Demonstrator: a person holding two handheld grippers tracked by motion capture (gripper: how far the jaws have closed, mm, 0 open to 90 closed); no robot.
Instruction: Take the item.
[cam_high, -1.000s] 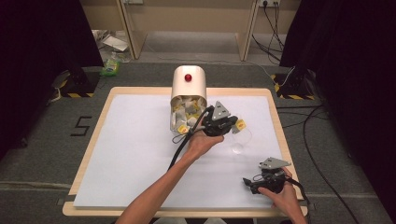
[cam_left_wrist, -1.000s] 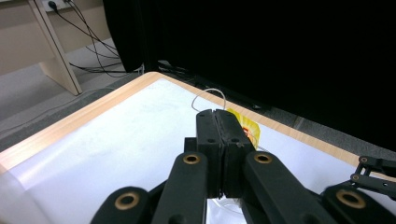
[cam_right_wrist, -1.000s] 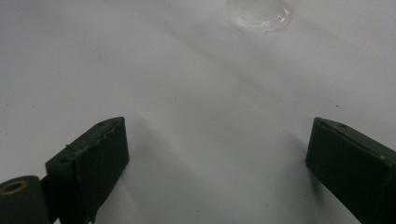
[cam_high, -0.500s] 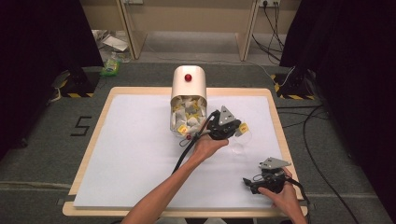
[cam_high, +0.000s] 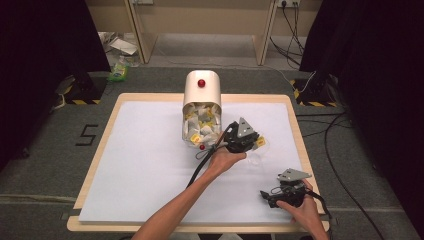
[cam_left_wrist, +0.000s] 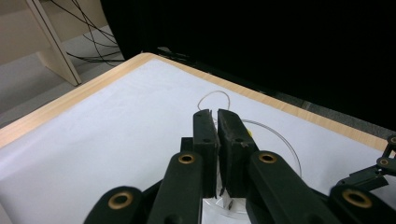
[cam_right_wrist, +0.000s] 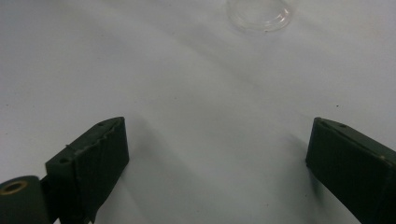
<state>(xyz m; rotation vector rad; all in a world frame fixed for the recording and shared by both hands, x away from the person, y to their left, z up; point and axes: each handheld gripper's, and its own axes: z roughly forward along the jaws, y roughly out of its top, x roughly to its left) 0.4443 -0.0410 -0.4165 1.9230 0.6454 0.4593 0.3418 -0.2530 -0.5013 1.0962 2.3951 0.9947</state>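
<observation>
Left tool (cam_high: 252, 141) sits low over a clear glass cup (cam_left_wrist: 261, 140) on the table (cam_high: 150, 165), right of a tipped cream canister (cam_high: 202, 107) spilling white and yellow sachets (cam_high: 200, 127). Its jaws are nearly together, pinching a sachet; a yellow tag (cam_high: 260, 142) shows at their tip. They have just eased apart slightly. Right tool (cam_high: 272, 196) rests near the table's front right corner, jaws wide apart, nothing between them.
</observation>
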